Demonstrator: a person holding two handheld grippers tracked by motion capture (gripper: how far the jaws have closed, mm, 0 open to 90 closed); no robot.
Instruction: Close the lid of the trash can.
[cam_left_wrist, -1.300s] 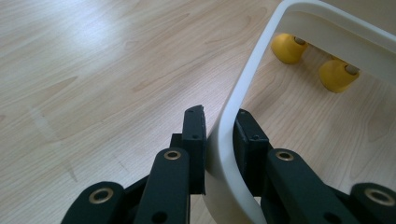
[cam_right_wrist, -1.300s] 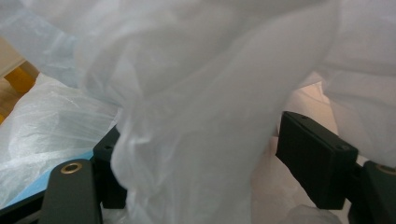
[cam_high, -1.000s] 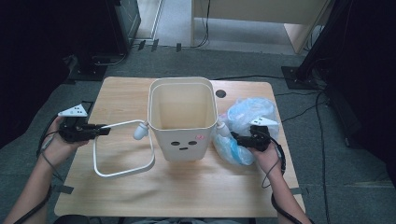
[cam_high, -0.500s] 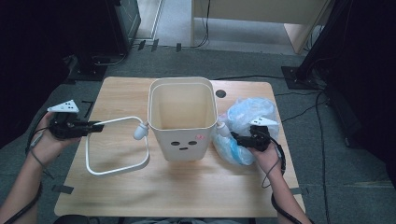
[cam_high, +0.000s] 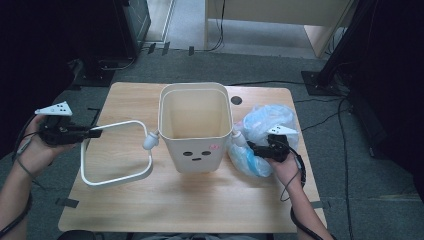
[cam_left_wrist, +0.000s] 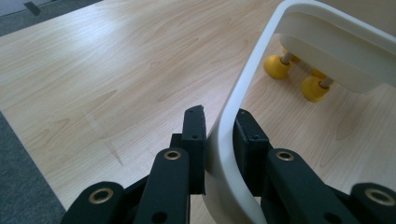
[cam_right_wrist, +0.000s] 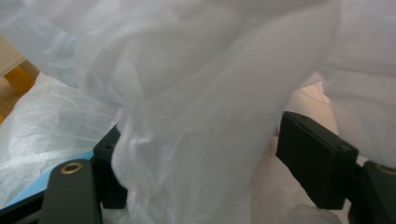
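A cream bin (cam_high: 195, 130) with a small face on its front stands mid-table. A white loop-shaped frame (cam_high: 117, 176) hangs from a knob on the bin's left side and reaches out to the left. My left gripper (cam_high: 95, 133) is shut on the frame's far bar; in the left gripper view the jaws (cam_left_wrist: 219, 130) clamp that white bar (cam_left_wrist: 243, 88). Right of the bin lies a heap of pale blue plastic bags (cam_high: 265, 122). My right gripper (cam_high: 252, 148) is pushed into it, jaws wide (cam_right_wrist: 212, 154), with thin film (cam_right_wrist: 201, 93) draped loosely between them.
The wooden table (cam_high: 200, 205) has a dark round hole (cam_high: 236, 100) behind the bin. Yellow ball feet (cam_left_wrist: 275, 65) show under the bin in the left gripper view. Cables and dark furniture stand on the grey floor around the table.
My left hand has moved left and upward, carrying the white frame's outer bar with it. The right hand and the bags have stayed put.
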